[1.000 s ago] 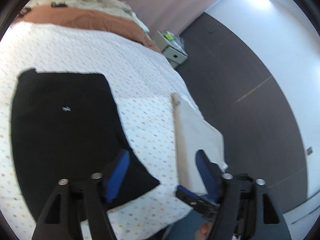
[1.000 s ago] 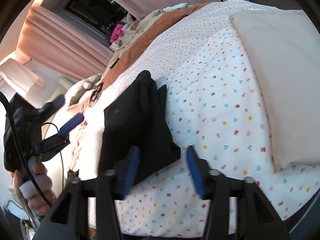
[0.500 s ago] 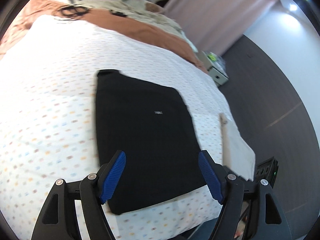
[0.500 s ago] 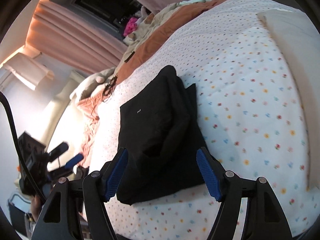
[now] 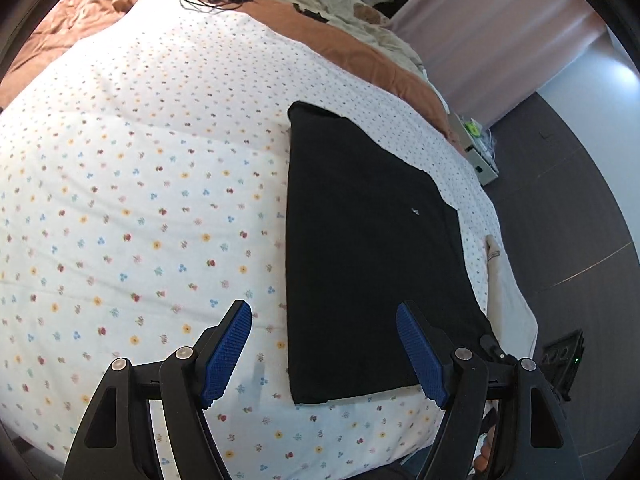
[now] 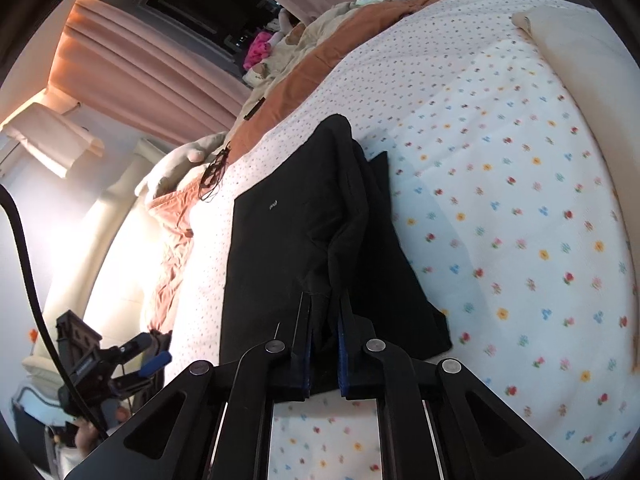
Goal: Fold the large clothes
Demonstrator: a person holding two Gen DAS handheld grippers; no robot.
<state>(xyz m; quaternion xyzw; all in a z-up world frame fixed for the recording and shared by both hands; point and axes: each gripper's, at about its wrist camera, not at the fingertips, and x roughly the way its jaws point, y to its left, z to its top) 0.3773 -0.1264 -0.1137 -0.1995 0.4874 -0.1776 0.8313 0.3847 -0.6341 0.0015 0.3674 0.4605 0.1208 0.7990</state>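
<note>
Blue-padded fingers of my right gripper point(image 6: 324, 344) have just been closing, and they now stand clamped on a raised fold of the black garment point(image 6: 304, 240) at the lower middle of the right wrist view; dark cloth shows pinched between the pads, and a ridge runs up from there toward the upper middle of the frame. My left gripper point(image 5: 324, 354) has its fingers point(image 5: 228, 348) wide apart with nothing between them that they press on; they hover at the bottom of the left wrist view, straddling the garment's near left corner without touching it, as far as I can tell.

That garment lies as a long dark rectangle right of centre in the left view, already folded narrow, flat on the flower-print bedsheet point(image 5: 140, 208). A cream cloth point(image 5: 508, 300) lies at the bed's right edge, just beside the garment's lower right, and an orange-brown blanket point(image 5: 360, 56) runs along the far side of the bed at the upper part of the frame.

I judge the step in hand to be taking hold of the near edge for a crosswise fold. Only one corner is gripped. Next I would need to bring the left fingers down onto the near left corner and close them there, then lift both corners level and carry them toward the far end, keeping the edges matched so the layers beneath do not drag or skew.
</note>
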